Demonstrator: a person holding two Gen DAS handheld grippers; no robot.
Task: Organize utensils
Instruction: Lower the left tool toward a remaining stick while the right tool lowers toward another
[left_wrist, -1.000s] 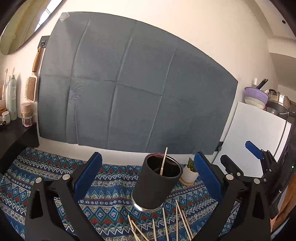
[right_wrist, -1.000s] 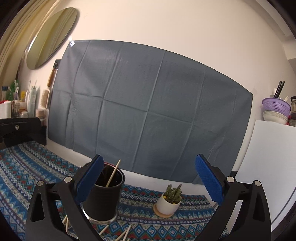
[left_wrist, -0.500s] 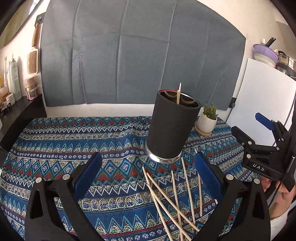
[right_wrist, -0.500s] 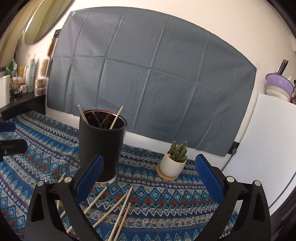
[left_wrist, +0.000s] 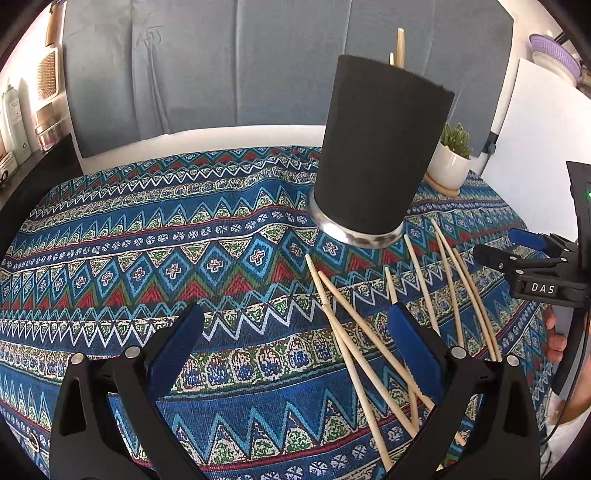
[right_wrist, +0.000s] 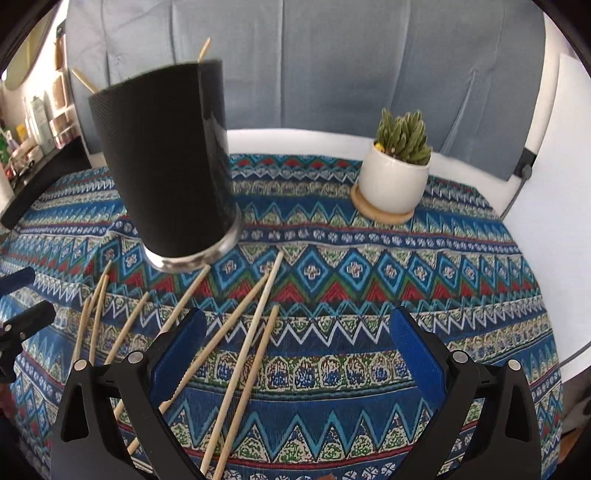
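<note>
A tall black cup (left_wrist: 380, 155) (right_wrist: 166, 162) with a metal base stands on the patterned cloth, with a couple of wooden chopstick tips (left_wrist: 400, 42) poking out of its top. Several loose wooden chopsticks (left_wrist: 354, 332) (right_wrist: 243, 332) lie fanned on the cloth in front of the cup. My left gripper (left_wrist: 301, 341) is open above the cloth, its right finger over the chopsticks. My right gripper (right_wrist: 299, 345) is open too, its left finger over the chopsticks. The right gripper (left_wrist: 517, 247) also shows at the right edge of the left wrist view, held by a hand.
A small cactus in a white pot (right_wrist: 393, 181) (left_wrist: 448, 164) sits on a wooden coaster behind and right of the cup. A white board (left_wrist: 535, 147) stands at the right. A dark shelf with bottles (left_wrist: 18, 122) lies at the left, a grey cloth (right_wrist: 332, 62) on the wall.
Both cameras have tilted down and moved closer to the table. The cup and the loose chopsticks now fill the views; both grippers stay open.
</note>
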